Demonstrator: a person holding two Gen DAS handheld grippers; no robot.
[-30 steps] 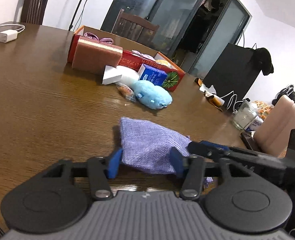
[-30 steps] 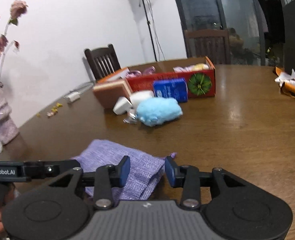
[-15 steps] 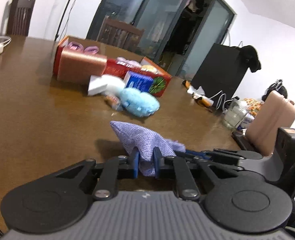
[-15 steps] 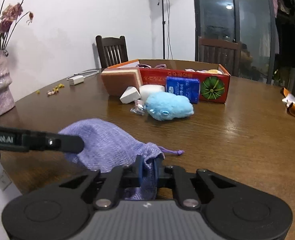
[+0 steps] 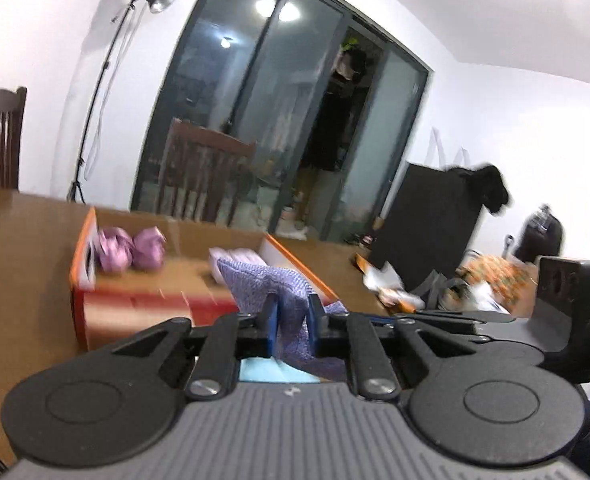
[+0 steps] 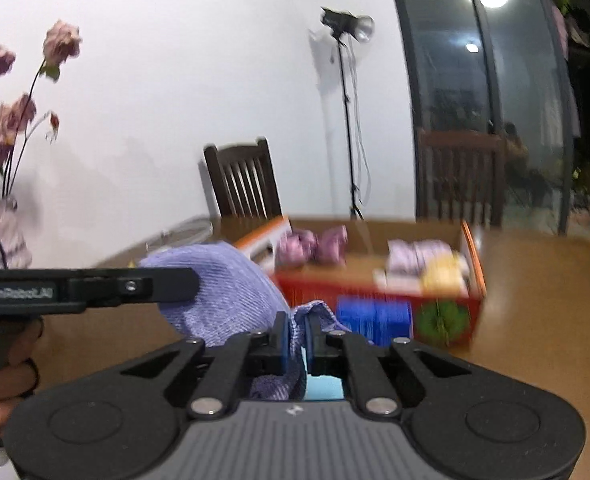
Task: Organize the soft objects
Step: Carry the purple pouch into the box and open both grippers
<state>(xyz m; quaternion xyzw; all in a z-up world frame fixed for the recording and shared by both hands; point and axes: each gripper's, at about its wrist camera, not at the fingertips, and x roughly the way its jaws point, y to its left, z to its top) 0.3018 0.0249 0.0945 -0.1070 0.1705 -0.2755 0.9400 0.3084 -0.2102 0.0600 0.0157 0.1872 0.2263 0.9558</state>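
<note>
Desk: brown wood, glossy, running out to the far wall; both views blurred by motion.
Left gripper: fingers closed on a fold of the purple mesh pouch, which rises from the pinch toward 12 o'clock, clear of the desk.
Right gripper: fingers pinched shut on the pouch's other end; in this view the bulk of the cloth billows off to 10 o'clock, toward the left tool.
Blue soft thing: a pale blue patch shows just below the right fingers; cannot tell what it is.
Key relation: pouch slung between the two grippers, long axis running side to side from one pinch to the other; red cardboard box lies dead ahead at 12 o'clock of both, near but not yet under the cloth. Neither hand looks clearly nearer.
Judgement: carry phase; next move likely forward over the box rim, then let go.
Box contents: two pink plush lumps at its 10 o'clock corner, pale folded items toward 2 o'clock.
Box front: blue packet leaning against it.
Room: dark chair, light stand, glass doors beyond; dried flowers at 9 o'clock of the right view.
</note>
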